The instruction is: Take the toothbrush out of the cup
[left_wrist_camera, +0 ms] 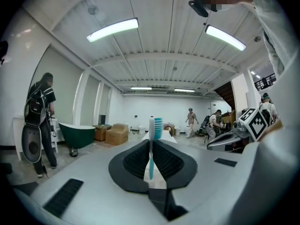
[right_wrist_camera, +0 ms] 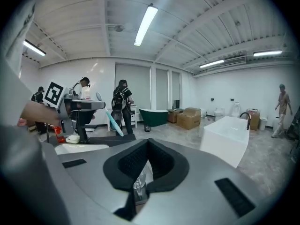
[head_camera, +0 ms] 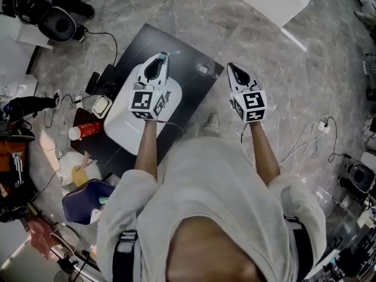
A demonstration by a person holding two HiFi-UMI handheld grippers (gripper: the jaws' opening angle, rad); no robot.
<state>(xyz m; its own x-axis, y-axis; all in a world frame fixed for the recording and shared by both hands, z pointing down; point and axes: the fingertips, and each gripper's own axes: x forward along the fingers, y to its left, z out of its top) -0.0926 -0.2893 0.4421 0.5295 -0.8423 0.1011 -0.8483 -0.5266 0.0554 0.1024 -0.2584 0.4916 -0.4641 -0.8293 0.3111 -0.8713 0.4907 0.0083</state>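
Left gripper (left_wrist_camera: 152,145) has its jaws drawn almost together on the toothbrush (left_wrist_camera: 151,156), pinching the handle between the dark ribbed pads. In the left gripper view the brush stands upright across the jaws, its long axis running straight up and down with the head at the top, clear of the pad tips. From the right gripper view it leans, head uppermost and handle slanting down toward that camera. Its handle is slim and teal, and the head is white with teal and white bristles facing right in the left gripper view. In the head view the brush is up in the air over the far end of a white basin (head_camera: 120,125) that rests on a dark board (head_camera: 185,96). Just to the right, well apart from the brush, the right gripper (right_wrist_camera: 147,143) has its jaws closed narrow on a clear glassy thing (right_wrist_camera: 139,184) low between the pads; I cannot tell what that is
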